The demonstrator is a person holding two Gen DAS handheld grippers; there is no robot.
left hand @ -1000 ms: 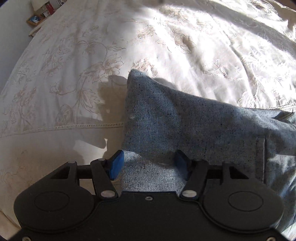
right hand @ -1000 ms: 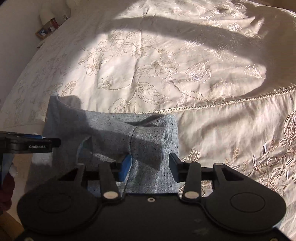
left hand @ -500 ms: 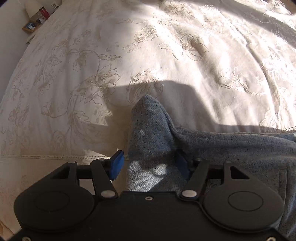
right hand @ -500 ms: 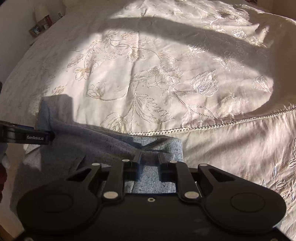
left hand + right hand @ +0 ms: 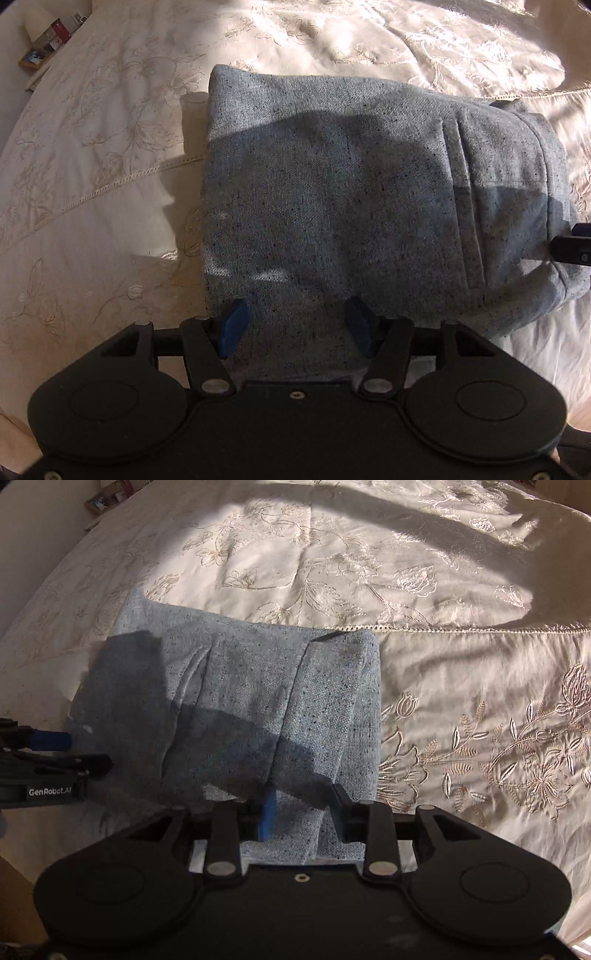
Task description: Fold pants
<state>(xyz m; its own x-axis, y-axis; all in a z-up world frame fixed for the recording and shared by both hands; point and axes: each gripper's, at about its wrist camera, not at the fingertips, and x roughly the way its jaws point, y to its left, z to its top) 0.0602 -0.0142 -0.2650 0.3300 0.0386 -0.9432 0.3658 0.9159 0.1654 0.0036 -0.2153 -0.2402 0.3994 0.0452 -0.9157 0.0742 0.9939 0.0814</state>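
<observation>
The pants are grey-blue speckled cloth, folded into a compact rectangle lying flat on the cream embroidered bedspread. They also show in the right wrist view. My left gripper is open, its blue pads either side of the near left edge of the fold. My right gripper is open over the near right edge, with cloth between the pads. The right gripper's tip shows at the edge of the left wrist view; the left gripper shows in the right wrist view.
A small shelf with boxes and a framed picture stands beyond the bed's far left corner. A lace seam crosses the bedspread. The bed's near edge lies just below the pants.
The lifted fold has been laid down flat over the lower layers. My right gripper, shut on the cloth half a second ago, has opened. Both grippers have drawn back toward the near edge.
</observation>
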